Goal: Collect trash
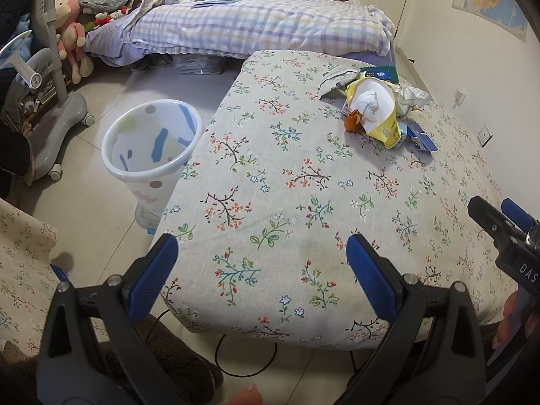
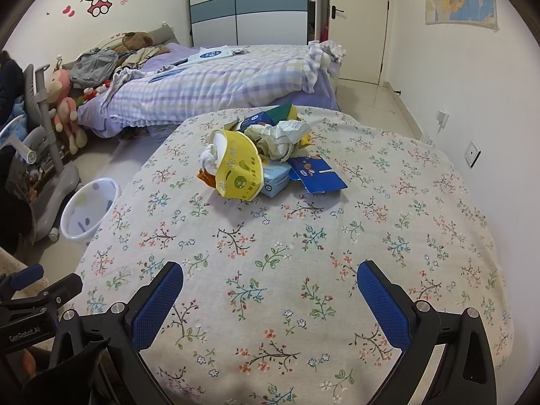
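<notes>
A pile of trash lies on the far part of the floral-cloth table (image 1: 270, 182) (image 2: 270, 236): a yellow paper bowl (image 1: 378, 108) (image 2: 238, 168) with a white tissue wad in it, crumpled paper (image 2: 280, 138), a blue torn carton (image 2: 319, 175), a light blue packet (image 2: 275, 177) and an orange scrap (image 1: 352, 119). A white bin (image 1: 152, 148) (image 2: 89, 214) stands on the floor left of the table. My left gripper (image 1: 261, 246) is open and empty over the near table edge. My right gripper (image 2: 270, 275) is open and empty over the near table, well short of the pile.
A bed with a checked quilt (image 1: 253, 23) (image 2: 219, 81) stands behind the table. A grey wheeled chair base (image 1: 54, 125) and plush toys (image 2: 64, 108) are at the left. A wall with sockets (image 2: 470, 153) runs along the right. A cable (image 1: 249, 357) lies on the floor under the table.
</notes>
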